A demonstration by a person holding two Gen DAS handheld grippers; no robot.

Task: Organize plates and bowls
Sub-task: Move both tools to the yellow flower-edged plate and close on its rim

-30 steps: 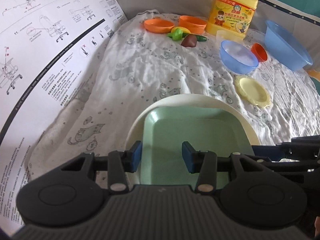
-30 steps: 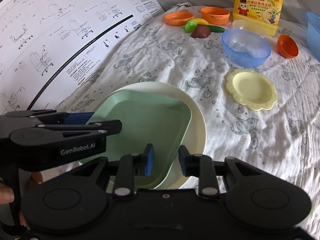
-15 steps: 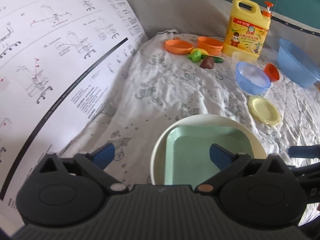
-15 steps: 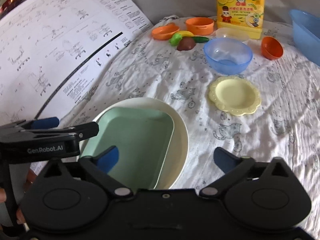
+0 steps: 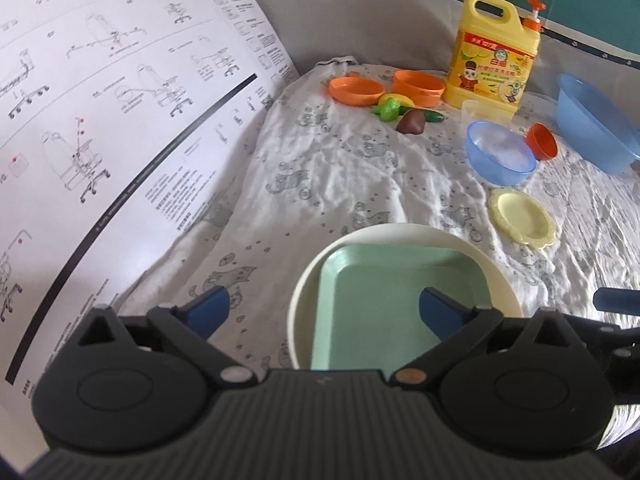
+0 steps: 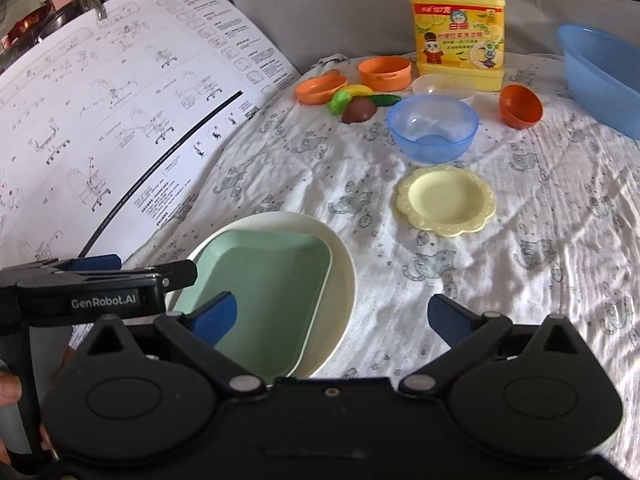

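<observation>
A square pale green plate (image 5: 392,296) (image 6: 260,280) lies inside a round cream plate (image 5: 500,276) (image 6: 340,276) on the patterned cloth. My left gripper (image 5: 322,312) is open and empty, above the near edge of the stack. My right gripper (image 6: 332,316) is open and empty, over the stack's right rim. A small yellow scalloped plate (image 5: 522,218) (image 6: 446,200), a blue bowl (image 5: 500,156) (image 6: 432,126) and a small orange bowl (image 5: 542,142) (image 6: 520,106) lie farther back.
Two orange dishes (image 5: 356,90) (image 6: 384,72), toy vegetables (image 5: 404,114) (image 6: 356,106), a clear bowl (image 6: 444,86), a yellow detergent jug (image 5: 494,56) (image 6: 458,28) and a large blue basin (image 5: 596,120) (image 6: 600,76) stand at the back. A big instruction sheet (image 5: 100,120) (image 6: 100,120) covers the left.
Both grippers opened, let go of the green plate on the cream plate, and drew back and up from the stack.
</observation>
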